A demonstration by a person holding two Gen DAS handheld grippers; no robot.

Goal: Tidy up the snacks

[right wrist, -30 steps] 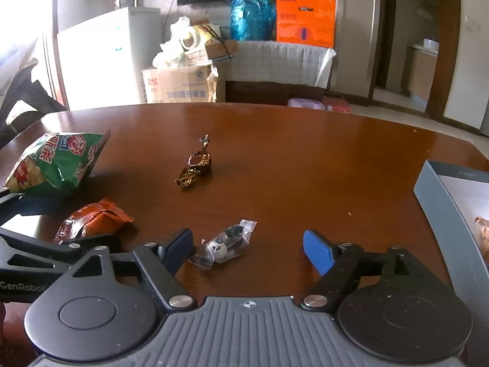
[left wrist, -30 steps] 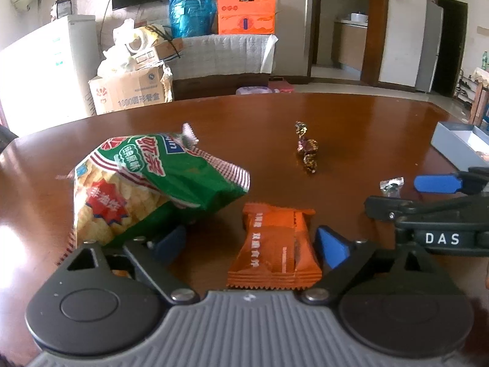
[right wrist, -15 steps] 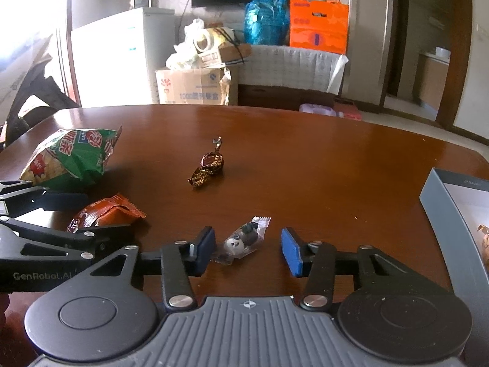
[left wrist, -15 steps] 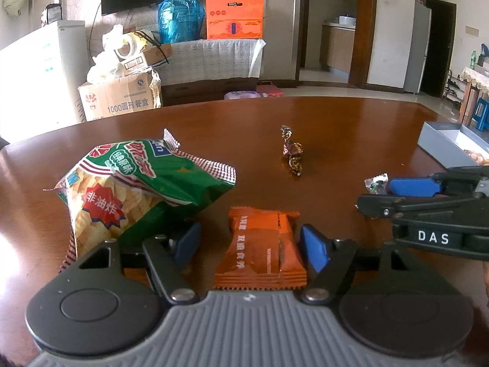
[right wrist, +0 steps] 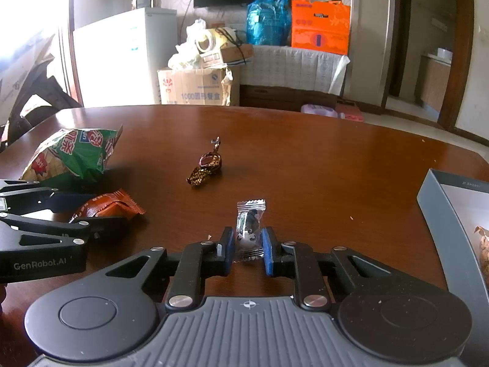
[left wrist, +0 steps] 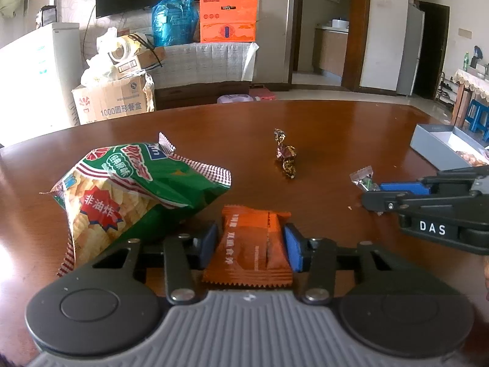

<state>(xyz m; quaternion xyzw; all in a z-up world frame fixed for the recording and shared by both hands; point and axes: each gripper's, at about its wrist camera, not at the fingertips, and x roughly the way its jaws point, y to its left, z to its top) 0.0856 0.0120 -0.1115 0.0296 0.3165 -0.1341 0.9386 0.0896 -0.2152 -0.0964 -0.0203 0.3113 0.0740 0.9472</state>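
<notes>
Left tool [left wrist: 250,246] closing, blue pads touching orange packet [left wrist: 249,250]; chip bag [left wrist: 128,195] crowds its left. Right tool [right wrist: 244,250] closing, pinching clear candy [right wrist: 249,229]. Bare desk [right wrist: 321,165] ahead; grey box [right wrist: 440,214] at right edge.

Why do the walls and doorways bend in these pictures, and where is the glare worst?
Left wrist view: fisheye lens bows the doorway and table edge; window light whitens the fridge. Right wrist view: same bending; the top-left corner is blown out, with a sheen on the table; both views are fairly sharp.
</notes>
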